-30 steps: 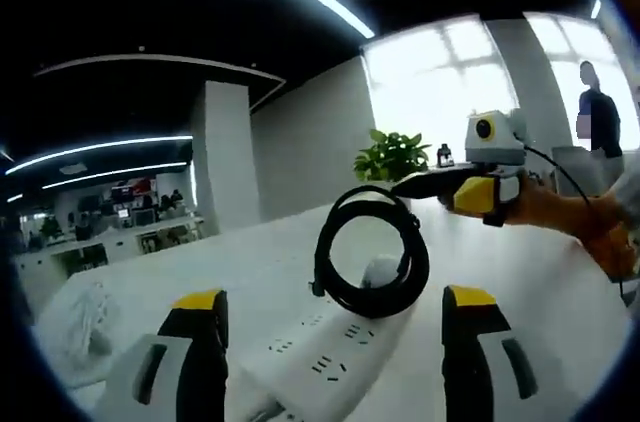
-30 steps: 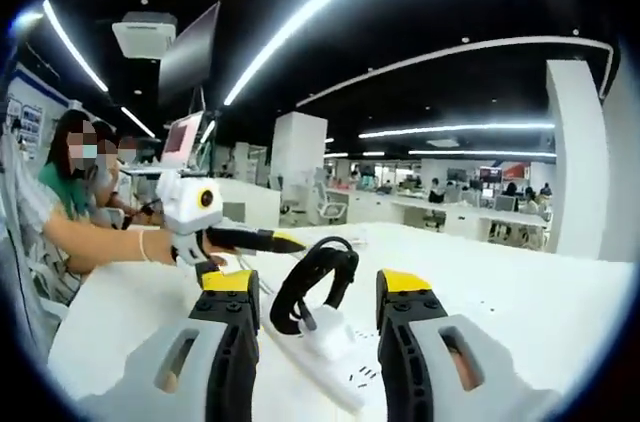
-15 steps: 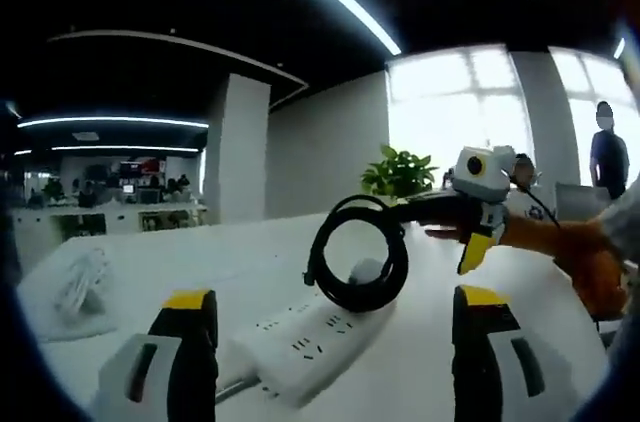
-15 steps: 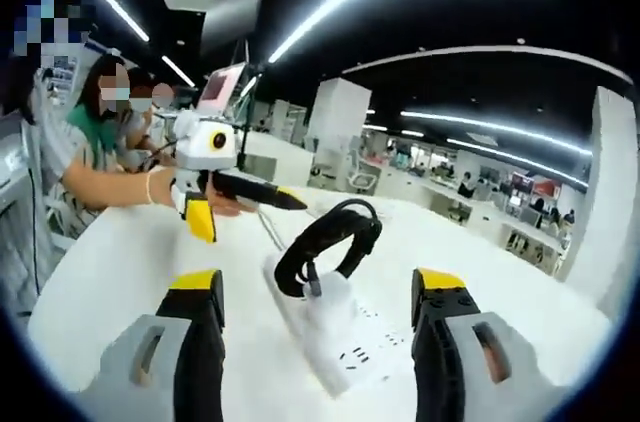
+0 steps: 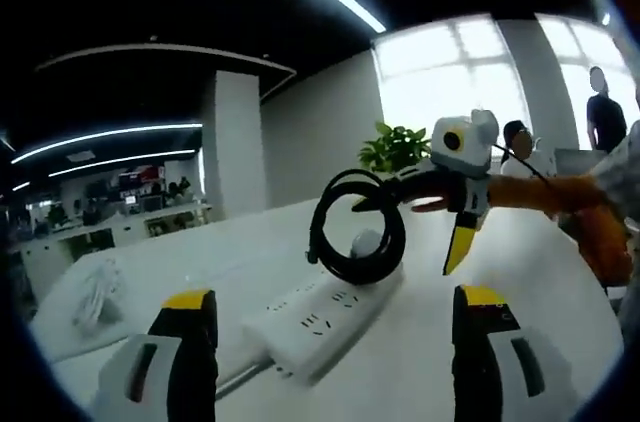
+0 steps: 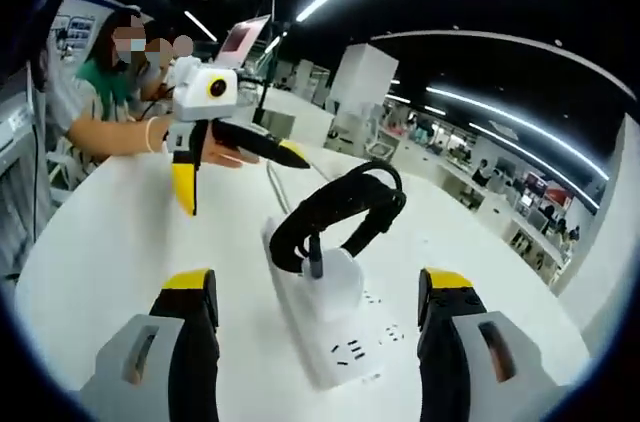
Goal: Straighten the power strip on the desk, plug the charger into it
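Power strip: white (image 5: 318, 317), lies flat on the white desk (image 5: 560, 342); in the right gripper view (image 6: 335, 337) it runs away from the camera, between that view's own two jaws.
Charger: white rounded body (image 6: 333, 280) sits on top of the power strip toward its far end; in the left gripper view (image 5: 365, 245) it shows through the cable loop. Whether its pins are seated in a socket, I cannot tell.
Cable: black coil (image 6: 338, 214) stands up from the charger as a loop above the power strip; same loop in the left gripper view (image 5: 356, 227).
Left gripper: (image 5: 330, 362) jaws wide apart, nothing between them but the near end of the power strip, not touching it. In the right gripper view (image 6: 235, 157) it hangs beyond the power strip's far end, one jaw pointing at the coil, the other hanging down.
Right gripper: (image 6: 312, 357) jaws spread apart, straddling the power strip without contact. In the left gripper view (image 5: 420, 207) it sits just beside the coil, one black jaw at the loop's rim.
Plant: green (image 5: 392, 149), behind the power strip, by the bright window.
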{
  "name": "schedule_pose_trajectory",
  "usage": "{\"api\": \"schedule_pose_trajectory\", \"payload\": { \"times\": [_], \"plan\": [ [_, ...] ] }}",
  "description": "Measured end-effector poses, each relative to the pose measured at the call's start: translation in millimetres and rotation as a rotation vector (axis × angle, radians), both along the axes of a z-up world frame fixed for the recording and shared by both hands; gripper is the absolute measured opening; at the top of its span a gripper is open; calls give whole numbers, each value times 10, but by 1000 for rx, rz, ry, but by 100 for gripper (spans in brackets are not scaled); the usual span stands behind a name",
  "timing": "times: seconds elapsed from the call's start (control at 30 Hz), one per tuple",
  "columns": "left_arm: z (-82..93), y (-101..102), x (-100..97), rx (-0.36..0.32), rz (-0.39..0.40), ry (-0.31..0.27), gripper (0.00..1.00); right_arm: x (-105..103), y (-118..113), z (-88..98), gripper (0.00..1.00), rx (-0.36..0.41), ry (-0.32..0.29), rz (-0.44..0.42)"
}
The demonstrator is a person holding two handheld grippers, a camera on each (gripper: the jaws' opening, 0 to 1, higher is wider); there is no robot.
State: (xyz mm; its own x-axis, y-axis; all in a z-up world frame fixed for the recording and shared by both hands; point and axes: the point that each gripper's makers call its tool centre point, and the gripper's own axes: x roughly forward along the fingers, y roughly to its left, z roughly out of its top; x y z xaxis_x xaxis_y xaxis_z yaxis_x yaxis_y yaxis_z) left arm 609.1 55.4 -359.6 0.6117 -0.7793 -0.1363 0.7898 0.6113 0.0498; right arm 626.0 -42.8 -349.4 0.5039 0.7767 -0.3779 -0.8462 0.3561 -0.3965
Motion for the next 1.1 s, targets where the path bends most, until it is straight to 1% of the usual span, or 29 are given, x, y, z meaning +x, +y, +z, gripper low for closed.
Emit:
{"api": "schedule_pose_trajectory", "payload": {
  "times": [0.03,0.1,0.17,0.2,0.3,0.43,0.5,0.57,0.67,0.73,0.83,0.97,1.1],
  "plan": [
    [5,7,8,1,8,-2,99,6,15,-12,82,-25,0,3],
    [12,19,13,0,16,-3,99,31,47,-25,81,-49,8,-1],
    [17,38,30,-8,35,3,99,37,83,-72,81,-83,40,5],
    [20,51,43,-9,45,1,99,53,99,-82,80,-98,43,3],
    [21,79,70,-7,64,-3,99,71,110,-142,77,-190,34,14],
    [25,109,96,-4,82,-9,99,38,141,-213,75,-282,64,38],
    [38,108,99,-20,87,-7,99,14,144,-239,74,-330,70,54],
    [30,99,100,-26,84,-1,99,7,158,-238,72,-344,73,59],
    [12,97,105,-19,86,0,99,-17,175,-256,69,-372,92,75],
    [5,108,114,-19,93,3,99,-37,171,-291,68,-421,91,104],
    [1,127,128,-23,101,9,99,-12,174,-315,64,-462,97,110],
    [7,153,140,-29,112,14,99,1,160,-321,54,-502,103,117],
    [46,150,118,-43,110,10,99,16,149,-336,49,-544,105,116]
  ]
}}
